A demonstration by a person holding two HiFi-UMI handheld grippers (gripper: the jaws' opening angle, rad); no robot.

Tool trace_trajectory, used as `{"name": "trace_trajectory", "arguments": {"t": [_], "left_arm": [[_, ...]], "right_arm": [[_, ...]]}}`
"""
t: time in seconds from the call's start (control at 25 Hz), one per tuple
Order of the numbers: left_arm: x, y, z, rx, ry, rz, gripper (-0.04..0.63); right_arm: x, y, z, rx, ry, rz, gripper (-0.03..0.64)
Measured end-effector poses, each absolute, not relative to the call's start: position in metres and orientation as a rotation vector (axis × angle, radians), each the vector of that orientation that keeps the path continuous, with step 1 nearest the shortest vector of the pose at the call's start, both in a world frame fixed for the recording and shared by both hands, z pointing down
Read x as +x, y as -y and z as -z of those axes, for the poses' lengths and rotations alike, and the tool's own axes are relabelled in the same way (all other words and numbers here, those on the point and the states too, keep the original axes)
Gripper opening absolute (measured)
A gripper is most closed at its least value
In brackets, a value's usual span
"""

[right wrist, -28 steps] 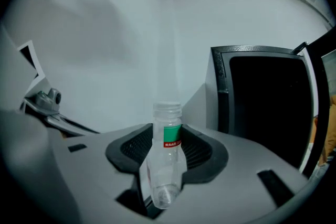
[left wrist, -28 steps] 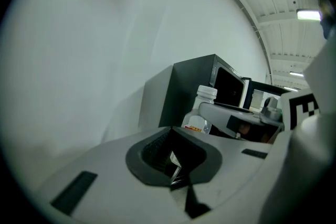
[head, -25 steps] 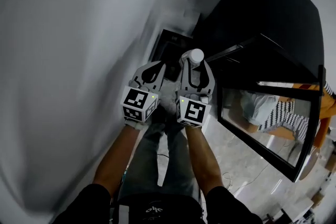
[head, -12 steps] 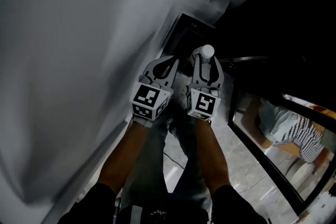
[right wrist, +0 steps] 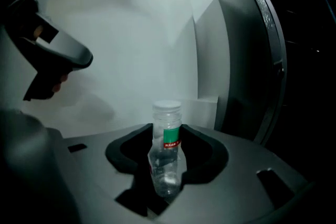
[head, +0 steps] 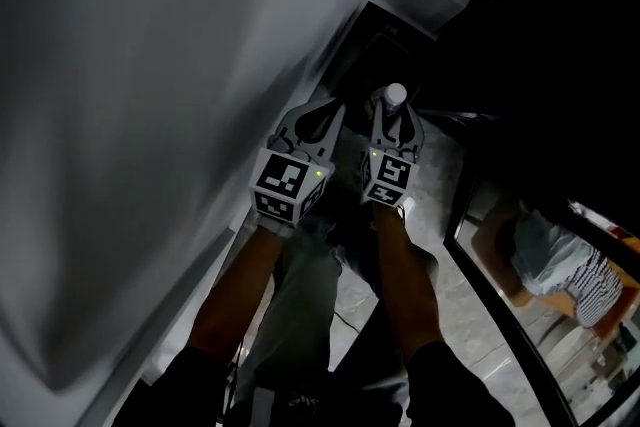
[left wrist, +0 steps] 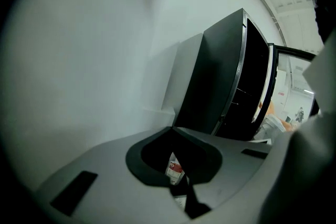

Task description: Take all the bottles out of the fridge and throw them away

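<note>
A clear plastic bottle [right wrist: 167,160] with a white cap and a green-and-red label stands upright between the jaws of my right gripper [right wrist: 167,131], which is shut on it. In the head view its cap [head: 396,94] pokes up past the right gripper [head: 396,111], above a dark bin [head: 372,50] in the corner. My left gripper [head: 337,108] hangs just to the left with its tips [left wrist: 172,128] touching and nothing held. Through its jaw loop a red-and-white label [left wrist: 175,169] shows in the dark below. The black fridge [left wrist: 220,86] stands open on the right.
A white wall [head: 150,115] runs close along the left. The fridge's glass door [head: 510,255] swings out at the right, over a pale tiled floor [head: 440,265]. My legs and a thin cable are below the grippers.
Both grippers have sunk toward the dark bin in the corner, the right one still carrying the bottle. The fridge door has slid toward the lower right of the head view.
</note>
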State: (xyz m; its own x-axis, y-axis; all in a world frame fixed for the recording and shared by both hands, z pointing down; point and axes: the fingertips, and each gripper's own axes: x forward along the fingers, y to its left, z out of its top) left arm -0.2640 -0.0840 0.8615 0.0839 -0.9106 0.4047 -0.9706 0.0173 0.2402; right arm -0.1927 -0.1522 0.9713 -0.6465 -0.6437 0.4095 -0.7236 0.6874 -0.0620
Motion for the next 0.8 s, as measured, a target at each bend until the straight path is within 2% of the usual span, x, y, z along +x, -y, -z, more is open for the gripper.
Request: {"name": "trace_trajectory", "arguments": {"t": [0.16, 0.32, 0.52, 0.8], "left_arm": [[-0.275, 0.085, -0.869, 1.920, 1.843, -0.154, 0.008], [-0.287, 0.083, -0.855, 1.905, 1.832, -0.133, 0.008], [-0.282, 0.087, -0.794, 1.909, 1.801, -0.151, 0.008], [-0.253, 0.085, -0.666, 1.959, 1.711, -0.126, 0.008]], "right_arm": [[-0.197, 0.147, -1.005, 1.031, 2.480, -0.370, 0.175], [-0.200, 0.146, -0.992, 1.017, 2.437, -0.392, 0.175], [-0.182, 0.150, -0.900, 1.053, 2.448, -0.376, 0.158], [-0.142, 0.122, -0.730, 1.117, 2.450, -0.383, 0.064]]}}
